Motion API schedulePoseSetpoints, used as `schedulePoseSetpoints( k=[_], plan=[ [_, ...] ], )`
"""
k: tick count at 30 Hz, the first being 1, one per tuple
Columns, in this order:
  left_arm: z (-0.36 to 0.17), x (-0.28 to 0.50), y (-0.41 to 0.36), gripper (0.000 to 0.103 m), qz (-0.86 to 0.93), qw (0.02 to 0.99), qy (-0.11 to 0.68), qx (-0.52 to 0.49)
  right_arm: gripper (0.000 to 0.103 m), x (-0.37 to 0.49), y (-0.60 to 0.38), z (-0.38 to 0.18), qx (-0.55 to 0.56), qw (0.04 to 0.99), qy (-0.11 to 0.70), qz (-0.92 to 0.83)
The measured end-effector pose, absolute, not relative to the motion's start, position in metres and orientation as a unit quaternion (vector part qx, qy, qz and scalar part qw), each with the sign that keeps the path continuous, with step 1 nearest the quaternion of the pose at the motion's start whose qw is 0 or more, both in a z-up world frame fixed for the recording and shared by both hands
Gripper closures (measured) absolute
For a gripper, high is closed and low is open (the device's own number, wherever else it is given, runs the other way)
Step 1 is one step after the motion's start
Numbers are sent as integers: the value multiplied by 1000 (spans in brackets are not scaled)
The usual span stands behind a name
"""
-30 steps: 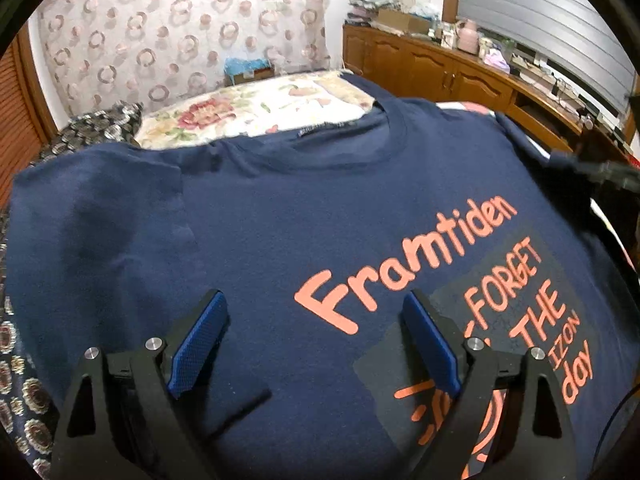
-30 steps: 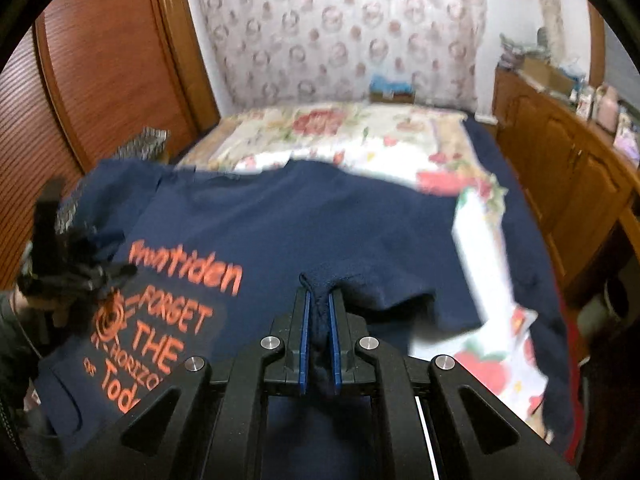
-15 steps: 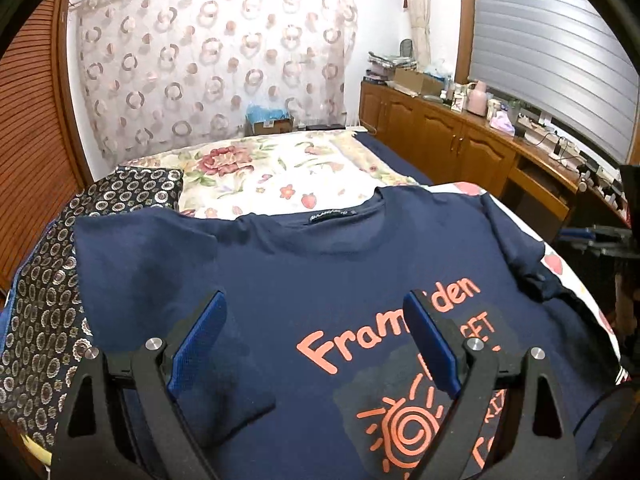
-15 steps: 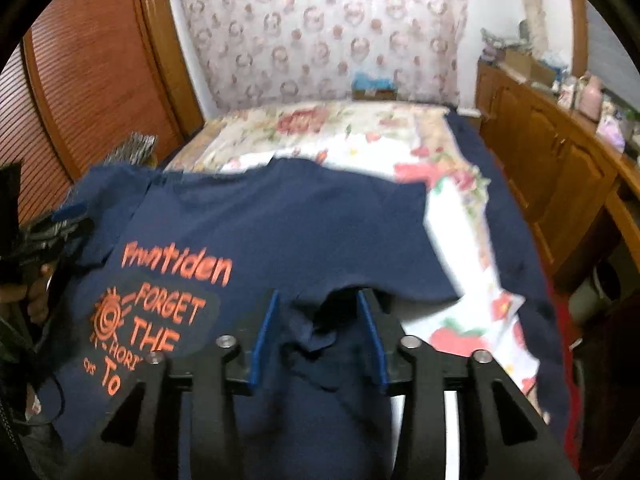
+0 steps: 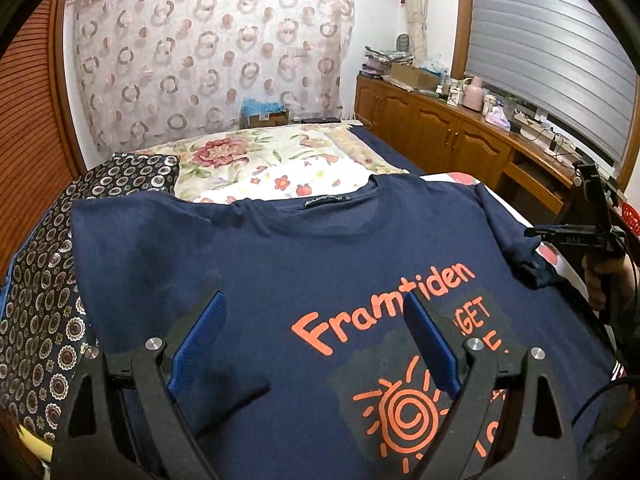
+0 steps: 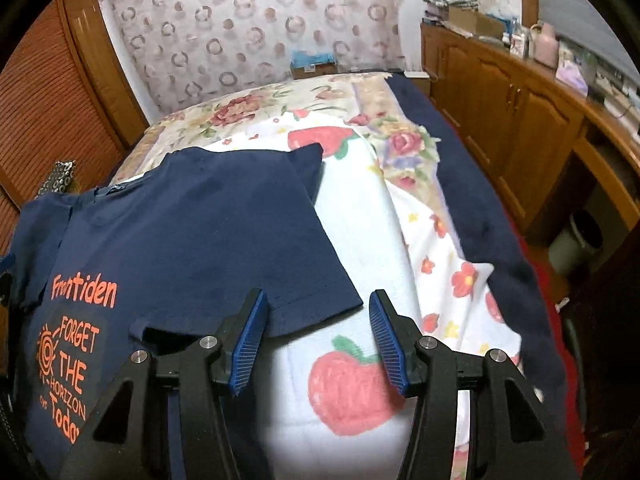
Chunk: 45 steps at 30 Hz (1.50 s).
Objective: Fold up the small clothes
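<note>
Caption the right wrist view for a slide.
Right tool opening above navy T-shirt sleeve on the fruit-print sheet.

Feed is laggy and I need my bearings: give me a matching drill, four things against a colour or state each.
Things:
1. T-shirt
2. Lettering
3. Left hand-held gripper
4. Cabinets

Matches:
a. brown wood
b. open, nothing between the pads
c. navy, spread flat on the bed
d. orange

Pairs: 1-c, 2-d, 3-b, 4-a
</note>
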<state>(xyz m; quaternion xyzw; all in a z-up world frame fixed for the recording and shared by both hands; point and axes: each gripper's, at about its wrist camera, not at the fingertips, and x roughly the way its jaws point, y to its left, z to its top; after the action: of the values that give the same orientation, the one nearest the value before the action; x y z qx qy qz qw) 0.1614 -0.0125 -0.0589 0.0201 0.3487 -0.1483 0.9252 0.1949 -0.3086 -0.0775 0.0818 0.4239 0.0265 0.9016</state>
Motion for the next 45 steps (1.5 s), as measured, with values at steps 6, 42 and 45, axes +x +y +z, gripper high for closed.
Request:
schedulePoseSetpoints(
  k=[6,42,45],
  plan=[
    [-63,161,-8,13,-143,925,353,13,97,209,-314,-68,63,899,431,57],
    [-45,170,43,13,-94,937,336,-1,50,260,-256,-61,-20,908,412,74],
    [-35,178,53,12,-89,939,332,-4,51,273,-258,-65,-2,905,419,73]
  ],
)
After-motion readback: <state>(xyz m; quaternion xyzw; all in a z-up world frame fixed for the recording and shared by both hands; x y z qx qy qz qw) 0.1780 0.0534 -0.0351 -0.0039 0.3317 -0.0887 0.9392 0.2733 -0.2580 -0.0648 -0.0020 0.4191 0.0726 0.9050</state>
